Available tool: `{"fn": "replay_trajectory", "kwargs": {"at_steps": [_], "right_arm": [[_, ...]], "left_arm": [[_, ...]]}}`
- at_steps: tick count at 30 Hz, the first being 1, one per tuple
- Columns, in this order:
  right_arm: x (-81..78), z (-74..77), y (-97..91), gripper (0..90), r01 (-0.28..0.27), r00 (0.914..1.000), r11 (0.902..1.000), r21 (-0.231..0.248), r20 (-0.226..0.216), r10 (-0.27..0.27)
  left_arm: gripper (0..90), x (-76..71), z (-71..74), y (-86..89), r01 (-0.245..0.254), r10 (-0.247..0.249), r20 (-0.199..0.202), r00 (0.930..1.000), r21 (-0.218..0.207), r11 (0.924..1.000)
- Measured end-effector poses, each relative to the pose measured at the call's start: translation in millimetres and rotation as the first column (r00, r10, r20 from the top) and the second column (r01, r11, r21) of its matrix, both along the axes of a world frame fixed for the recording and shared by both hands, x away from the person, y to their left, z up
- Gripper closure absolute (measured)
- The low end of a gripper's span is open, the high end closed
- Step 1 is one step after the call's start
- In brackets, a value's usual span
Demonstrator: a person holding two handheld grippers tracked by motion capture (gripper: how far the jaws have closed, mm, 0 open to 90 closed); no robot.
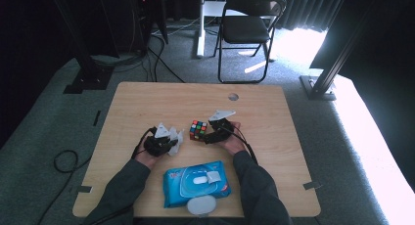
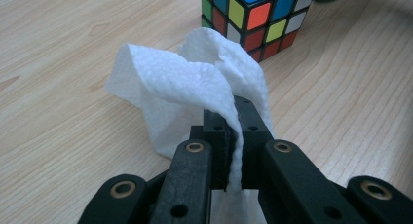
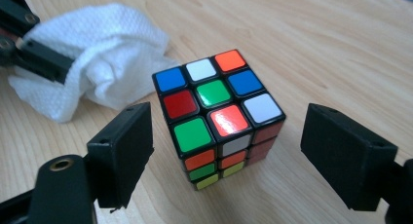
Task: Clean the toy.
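While our left gripper (image 2: 234, 136) clamps the wipe (image 2: 195, 83) just beside the cube (image 3: 219, 117), our right gripper (image 3: 224, 156) brackets it, jaws apart; wiping may skid the cube, seemingly unheld.

In the high view, daylight pours in from the right past the curtains (image 1: 313, 10), blowing the floor (image 1: 377, 151) there out to white. The left and far corners stay almost black. The table (image 1: 147, 102) is evenly lit, with soft, short shadows. This view is small-grained and slightly soft, and straight lines bow a little toward the edges.

The two gripper views are bright and even. The cube (image 3: 219, 117) is sharp and carries a white glare patch on one red tile. The wipe (image 2: 185, 87) is crisp in its weave, near overexposed. The black jaws close to each lens look soft.
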State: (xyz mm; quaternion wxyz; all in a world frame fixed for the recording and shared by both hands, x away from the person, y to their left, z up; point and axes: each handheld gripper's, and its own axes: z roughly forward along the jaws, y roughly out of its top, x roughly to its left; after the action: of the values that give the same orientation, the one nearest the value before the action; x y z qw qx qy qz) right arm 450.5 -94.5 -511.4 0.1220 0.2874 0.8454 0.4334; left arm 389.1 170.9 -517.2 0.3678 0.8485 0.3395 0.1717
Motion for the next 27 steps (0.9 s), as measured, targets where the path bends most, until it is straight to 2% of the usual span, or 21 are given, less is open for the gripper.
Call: {"fn": "replay_trajectory", "kwargs": {"at_steps": [1, 7, 11, 21, 25, 27], "right_arm": [[3.3, -3.0, 3.2, 19.2, -0.009, 0.9999, 0.9994, -0.032, 0.011, 0.010], [10.6, -9.4, 7.7, 23.5, -0.041, 0.9991, 0.9983, -0.042, -0.011, 0.041], [10.3, -17.8, 12.6, 30.5, -0.050, 0.9988, 0.9957, -0.078, -0.006, 0.049], [5.7, -17.6, 14.3, 34.1, -0.022, 0.9997, 0.9965, -0.081, 0.012, 0.023], [4.8, -15.9, 12.7, 34.3, -0.008, 0.9998, 0.9976, -0.068, 0.018, 0.009], [3.4, -11.2, 10.3, 34.3, -0.002, 0.9998, 0.9993, -0.038, 0.018, 0.003]], "left_arm": [[85.9, 0.0, 0.3, 0.4, -0.002, 0.002, 0.000, 1.0000, -0.002, 1.0000], [85.9, 0.3, 2.0, 1.1, 0.000, 0.000, 0.002, 1.0000, -0.002, 1.0000], [85.9, 0.2, 1.6, 1.1, -0.001, 0.001, 0.003, 1.0000, -0.007, 1.0000], [86.0, 0.3, 4.0, 2.0, -0.008, 0.008, 0.009, 0.9999, -0.010, 0.9999], [86.0, 0.9, 6.5, 3.9, -0.012, 0.012, 0.015, 0.9998, -0.018, 0.9998], [86.1, 1.1, 8.4, 4.9, -0.012, 0.012, 0.019, 0.9997, -0.018, 0.9998]]}}
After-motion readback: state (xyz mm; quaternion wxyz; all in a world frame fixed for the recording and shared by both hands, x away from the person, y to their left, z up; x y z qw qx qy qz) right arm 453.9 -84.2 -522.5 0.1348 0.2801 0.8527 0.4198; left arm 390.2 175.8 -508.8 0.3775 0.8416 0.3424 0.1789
